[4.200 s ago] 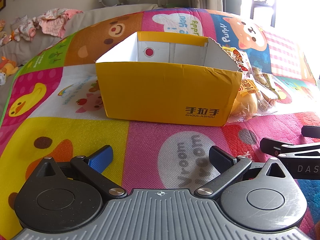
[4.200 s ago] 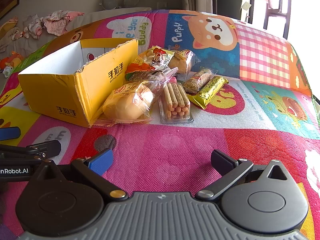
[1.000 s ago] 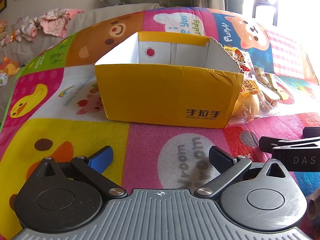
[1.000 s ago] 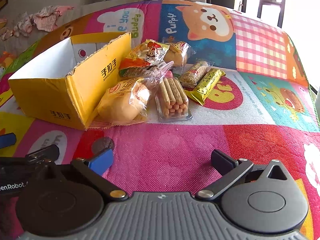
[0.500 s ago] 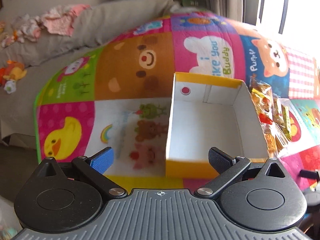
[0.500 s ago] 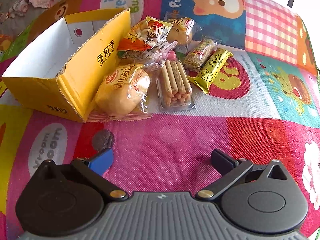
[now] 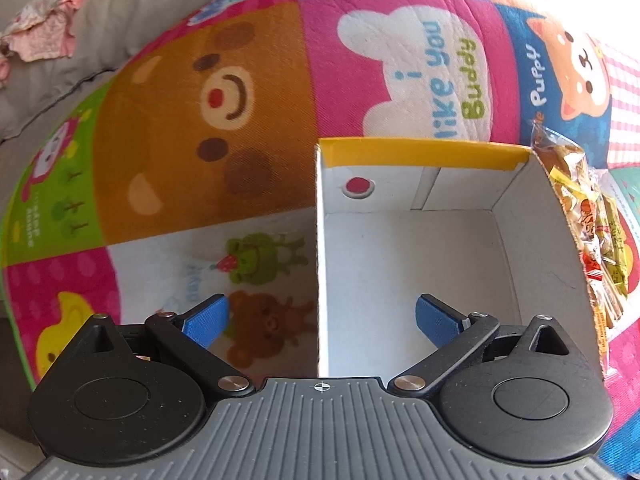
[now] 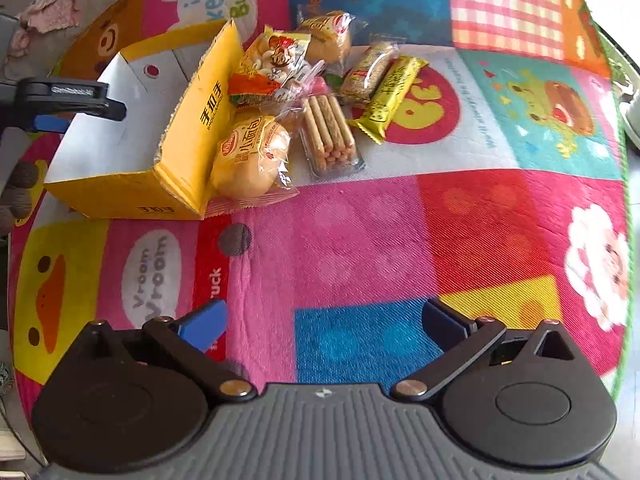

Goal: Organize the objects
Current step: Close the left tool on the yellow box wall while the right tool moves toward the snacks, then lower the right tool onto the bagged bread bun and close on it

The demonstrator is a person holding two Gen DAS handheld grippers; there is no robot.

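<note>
Left wrist view: open left claw (image 7: 320, 316) astride yellow box (image 7: 420, 148) left wall.

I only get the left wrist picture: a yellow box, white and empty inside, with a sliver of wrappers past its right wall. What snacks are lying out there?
Observer: The right wrist view shows a pile. Nearest is a round bun in a clear wrapper, resting against the box.
Operator: Anything long and thin?
Observer: Yes, a clear tray of biscuit sticks lies just right of the bun.
Operator: Is the other gripper holding something?
Observer: No. The right gripper is open over the mat, short of the snacks.
</note>
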